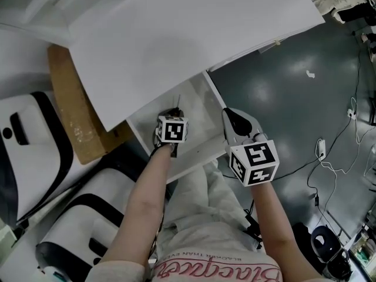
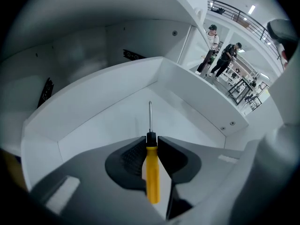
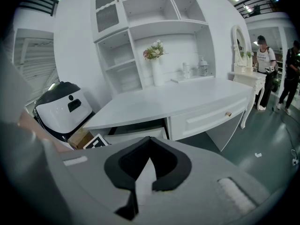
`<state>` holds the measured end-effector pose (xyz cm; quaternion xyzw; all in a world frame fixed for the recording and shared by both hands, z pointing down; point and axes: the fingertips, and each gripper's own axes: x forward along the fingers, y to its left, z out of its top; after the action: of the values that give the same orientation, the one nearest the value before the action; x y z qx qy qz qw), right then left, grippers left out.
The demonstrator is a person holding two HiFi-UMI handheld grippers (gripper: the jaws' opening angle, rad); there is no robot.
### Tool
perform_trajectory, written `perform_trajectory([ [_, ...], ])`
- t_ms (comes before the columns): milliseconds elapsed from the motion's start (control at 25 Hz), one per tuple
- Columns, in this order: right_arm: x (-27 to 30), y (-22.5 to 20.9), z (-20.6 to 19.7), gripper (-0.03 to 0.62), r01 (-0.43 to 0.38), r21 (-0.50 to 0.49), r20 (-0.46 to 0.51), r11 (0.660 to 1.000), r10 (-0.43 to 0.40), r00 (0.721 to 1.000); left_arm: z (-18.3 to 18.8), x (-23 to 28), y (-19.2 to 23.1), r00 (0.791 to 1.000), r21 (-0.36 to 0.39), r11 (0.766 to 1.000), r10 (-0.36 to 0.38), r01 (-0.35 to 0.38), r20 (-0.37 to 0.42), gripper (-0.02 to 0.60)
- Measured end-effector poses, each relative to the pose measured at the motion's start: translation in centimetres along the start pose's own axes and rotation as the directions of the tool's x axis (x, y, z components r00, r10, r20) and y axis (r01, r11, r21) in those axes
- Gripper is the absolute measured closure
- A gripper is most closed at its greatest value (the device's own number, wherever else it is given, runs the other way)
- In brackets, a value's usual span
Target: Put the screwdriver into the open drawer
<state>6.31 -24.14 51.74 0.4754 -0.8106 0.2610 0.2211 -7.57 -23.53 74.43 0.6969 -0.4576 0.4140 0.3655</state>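
My left gripper (image 2: 151, 138) is shut on the screwdriver (image 2: 152, 172), which has a yellow handle and a thin metal shaft pointing forward and down into the open white drawer (image 2: 93, 97). In the head view the left gripper (image 1: 175, 111) hangs steeply over the drawer (image 1: 202, 107) below the desk edge, its marker cube on top. My right gripper (image 1: 230, 116) hovers at the drawer's right side, outside it. In the right gripper view its jaws (image 3: 150, 139) are shut with nothing between them, and the open drawer (image 3: 136, 135) lies just beyond.
The white desk top (image 1: 194, 34) overhangs the drawer's back. A cardboard box (image 1: 76, 116) and white-and-black machines (image 1: 35, 151) stand at the left. Cables (image 1: 320, 148) lie on the grey floor at the right. A closed drawer (image 3: 211, 118) is beside the open one. People (image 2: 213, 50) stand far off.
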Motion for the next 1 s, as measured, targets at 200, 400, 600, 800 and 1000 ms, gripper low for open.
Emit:
perform_trajectory([
  [200,0.0,-0.3,0.2,0.592,0.001,0.006,0.005,1.0,-0.001,1.0,0.9,0.5,0.2,0.999,0.01,0.999,0.032,-0.032,0.014,0.489],
  [400,0.1,-0.4,0.3,0.592,-0.003,0.002,0.003,1.0,0.003,1.0,0.7,0.8,0.4,0.999,0.007,0.999,0.036,-0.036,-0.001,0.489],
  [600,0.5,-0.6,0.4,0.592,-0.007,0.004,-0.003,1.0,0.007,1.0,1.3,0.6,0.3,0.999,0.034,0.999,0.041,-0.041,0.007,0.489],
  [800,0.5,-0.7,0.7,0.592,-0.006,-0.005,-0.003,1.0,0.006,1.0,1.3,0.5,0.2,0.999,0.038,0.998,0.043,-0.043,0.005,0.425],
  [1000,0.1,-0.8,1.2,0.592,-0.002,-0.004,0.002,1.0,0.002,1.0,1.5,-0.6,0.8,0.999,0.024,0.998,0.051,-0.051,0.01,0.413],
])
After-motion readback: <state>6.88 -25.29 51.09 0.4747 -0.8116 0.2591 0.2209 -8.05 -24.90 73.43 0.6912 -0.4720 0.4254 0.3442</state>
